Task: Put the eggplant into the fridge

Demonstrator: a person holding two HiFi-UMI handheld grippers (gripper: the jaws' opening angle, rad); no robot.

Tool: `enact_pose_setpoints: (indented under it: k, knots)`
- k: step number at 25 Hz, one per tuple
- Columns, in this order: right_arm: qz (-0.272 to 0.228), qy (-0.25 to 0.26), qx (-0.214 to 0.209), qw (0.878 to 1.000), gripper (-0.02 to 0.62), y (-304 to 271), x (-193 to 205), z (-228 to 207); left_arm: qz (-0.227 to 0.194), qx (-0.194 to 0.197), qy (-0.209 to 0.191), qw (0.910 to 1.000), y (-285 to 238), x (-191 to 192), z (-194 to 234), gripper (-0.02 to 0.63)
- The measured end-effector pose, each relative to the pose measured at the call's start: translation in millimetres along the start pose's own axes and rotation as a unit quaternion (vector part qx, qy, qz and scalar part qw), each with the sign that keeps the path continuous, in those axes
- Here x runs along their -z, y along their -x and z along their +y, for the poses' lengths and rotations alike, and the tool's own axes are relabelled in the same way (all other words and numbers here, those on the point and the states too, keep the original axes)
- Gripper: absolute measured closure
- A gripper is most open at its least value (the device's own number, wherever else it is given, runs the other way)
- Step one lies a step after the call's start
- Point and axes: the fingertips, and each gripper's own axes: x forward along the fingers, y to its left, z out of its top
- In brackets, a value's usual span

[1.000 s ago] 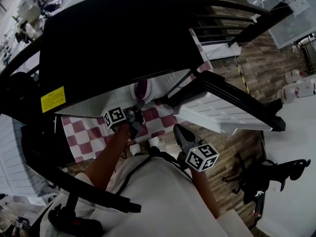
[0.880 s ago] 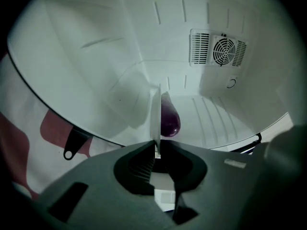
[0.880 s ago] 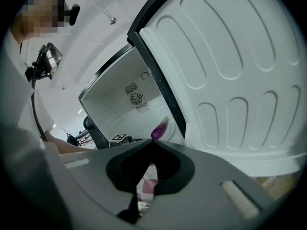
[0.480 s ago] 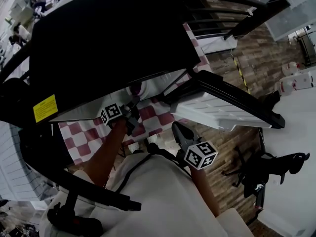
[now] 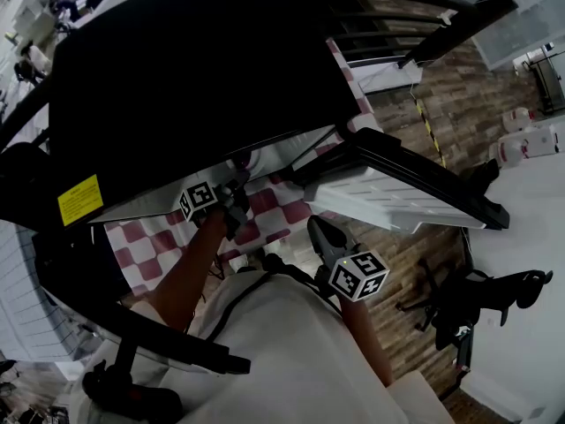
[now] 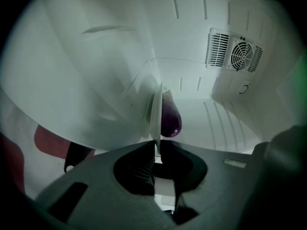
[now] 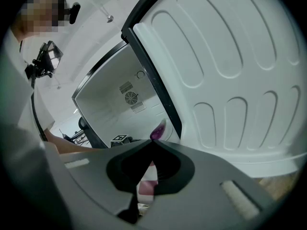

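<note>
Purple eggplant (image 6: 170,115) is lying on a white plate (image 6: 156,110) that the left gripper (image 6: 157,148) is clamping by its rim inside the fridge (image 6: 96,71), likely awaiting lowering and release, while the right gripper (image 7: 153,142) is idling closed.

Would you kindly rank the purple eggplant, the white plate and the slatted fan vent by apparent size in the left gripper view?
1. Slatted fan vent
2. Purple eggplant
3. White plate, edge-on, so only a sliver shows
</note>
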Motion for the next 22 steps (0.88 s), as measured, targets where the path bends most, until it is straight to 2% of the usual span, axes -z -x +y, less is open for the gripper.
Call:
enact_pose_setpoints:
  k: [10, 15, 22]
  knots:
    - [-0.003, 0.0, -0.004, 1.0, 0.588, -4.4, -2.7, 3.7, 0.009, -0.012, 0.008, 0.9999, -1.6, 0.3, 1.9, 0.566]
    - [-0.009, -0.002, -0.004, 1.0, 0.588, -1.5, -3.1, 3.0, 0.011, -0.021, 0.001, 0.9997, -3.4, 2.0, 2.4, 0.476]
    - [-0.017, -0.002, -0.006, 1.0, 0.588, 4.1, -1.5, 4.1, 0.003, -0.024, -0.007, 0.9997, -3.6, 0.3, -1.9, 0.398]
